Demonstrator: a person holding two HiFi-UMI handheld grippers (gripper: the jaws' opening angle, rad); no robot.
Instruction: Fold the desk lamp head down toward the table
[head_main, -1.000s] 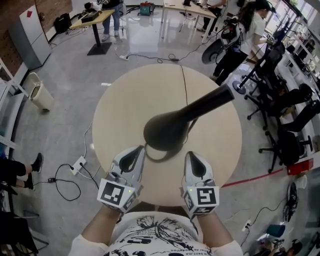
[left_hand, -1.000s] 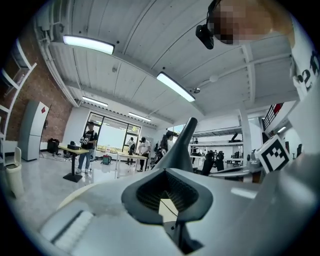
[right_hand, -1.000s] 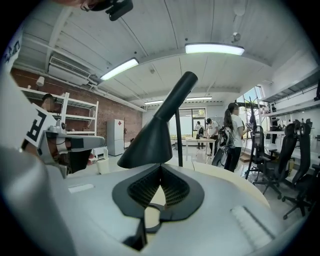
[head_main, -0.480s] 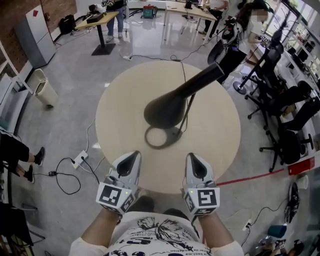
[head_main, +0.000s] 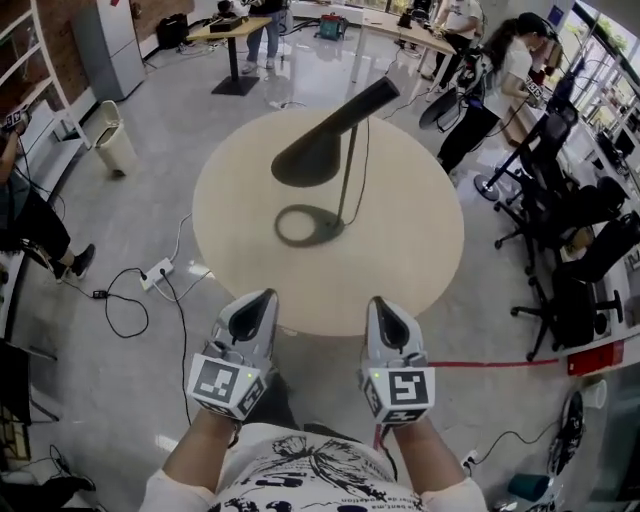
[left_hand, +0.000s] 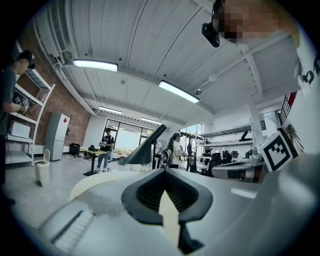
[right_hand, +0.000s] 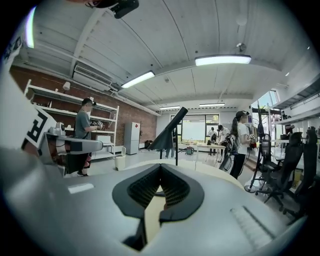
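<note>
A black desk lamp stands on the round beige table (head_main: 410, 235). Its cone head (head_main: 308, 152) tilts down to the left, the thin stem (head_main: 347, 175) is upright, and the ring base (head_main: 303, 225) lies flat. My left gripper (head_main: 260, 299) and right gripper (head_main: 379, 304) hover side by side before the table's near edge, well short of the lamp. Both have their jaws together and hold nothing. The left gripper view shows the lamp head (left_hand: 144, 149) far beyond the left gripper (left_hand: 163, 173). In the right gripper view the lamp head (right_hand: 168, 134) is likewise distant from the right gripper (right_hand: 160, 168).
Black office chairs (head_main: 575, 255) crowd the floor to the right of the table. A power strip with cables (head_main: 156, 274) lies on the floor at left, near a seated person (head_main: 30, 225) and a waste bin (head_main: 116, 148). A red floor line (head_main: 480, 363) runs off to the right.
The view has drawn back from the table. Both grippers, earlier over the tabletop close to the lamp base, now sit off its near edge. The lamp looks farther away.
</note>
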